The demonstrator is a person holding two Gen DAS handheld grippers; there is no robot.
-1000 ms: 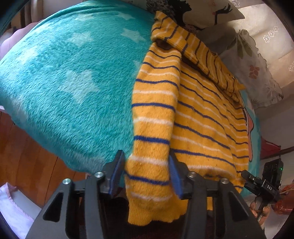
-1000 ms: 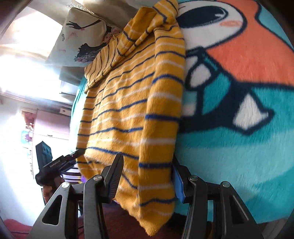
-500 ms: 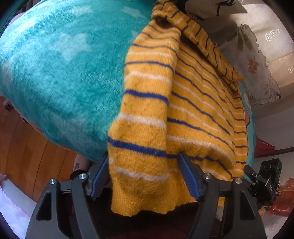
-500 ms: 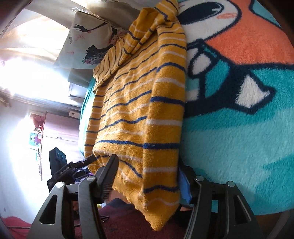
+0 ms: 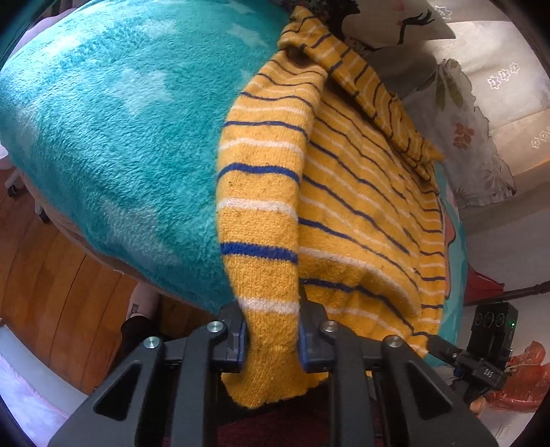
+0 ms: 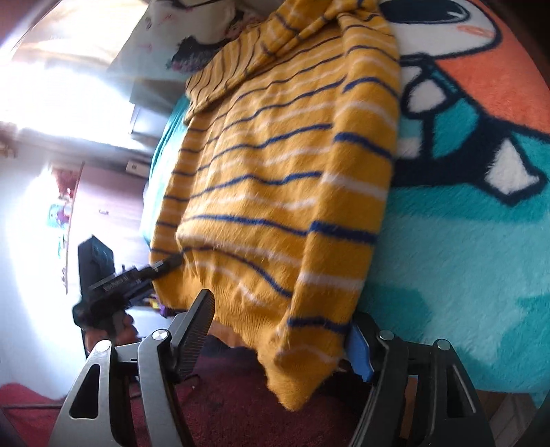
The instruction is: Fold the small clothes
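Sweater (image 5: 361, 192) lay on blanket (image 5: 113, 137) at bed edge, hem hanging over edge. Left gripper (image 5: 271, 338) was clamped on sleeve cuff (image 5: 268, 330). Right gripper (image 6: 285, 330) stood wide apart around other cuff (image 6: 309, 354), fingers (image 6: 194, 326) not pinching. Pillow (image 5: 388, 20) lay beyond collar.

A mustard-yellow knitted sweater with thin navy-blue and white stripes (image 5: 361, 192) lies spread on a fluffy teal blanket, its hem at the near edge. Both sleeves are folded in over the body, one along each side, cuffs hanging past the near edge. The collar end lies bunched at the far side. The knit shows small dark specks.
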